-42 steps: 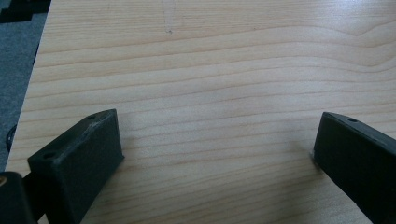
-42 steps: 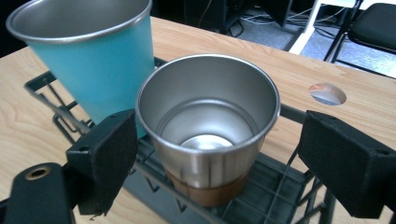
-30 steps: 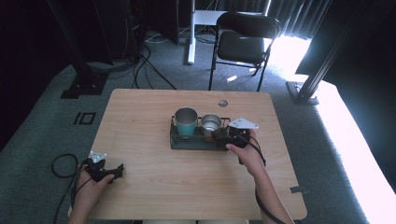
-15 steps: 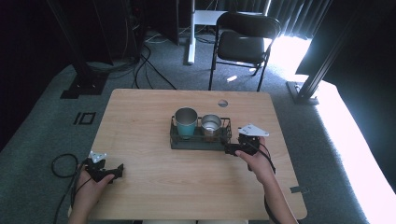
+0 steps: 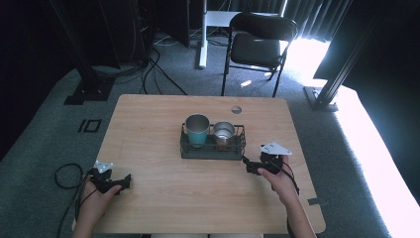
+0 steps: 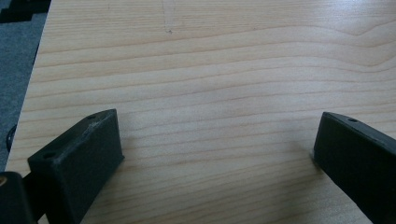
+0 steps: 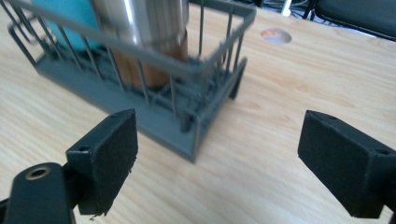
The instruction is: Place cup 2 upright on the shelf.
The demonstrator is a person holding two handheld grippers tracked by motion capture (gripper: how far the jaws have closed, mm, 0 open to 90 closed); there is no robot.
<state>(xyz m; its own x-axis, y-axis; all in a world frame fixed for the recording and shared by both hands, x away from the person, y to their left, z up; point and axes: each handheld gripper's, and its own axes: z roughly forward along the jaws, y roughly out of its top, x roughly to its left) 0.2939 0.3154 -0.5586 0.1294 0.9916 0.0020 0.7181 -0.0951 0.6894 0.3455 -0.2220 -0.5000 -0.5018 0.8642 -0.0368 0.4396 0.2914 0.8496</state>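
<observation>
The right gripper (image 5: 253, 166) sits on the desk (image 5: 148, 129) just beside the grey rack (image 5: 212, 150), its fingers wide open and holding nothing. The rack stands in the middle of the desk with a teal cup (image 5: 197, 131) and a silver cup (image 5: 224, 133) inside. The left gripper (image 5: 119, 182) rests near the desk's front left corner, open too.

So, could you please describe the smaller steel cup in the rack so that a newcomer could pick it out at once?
Find the light wooden table and, near its middle, the dark grey wire rack. Two cups stand in it side by side. The one you want is the short bare stainless-steel cup at the end nearer the right gripper; its neighbour, the tall teal-sided steel tumbler, is taller and coloured.
</observation>
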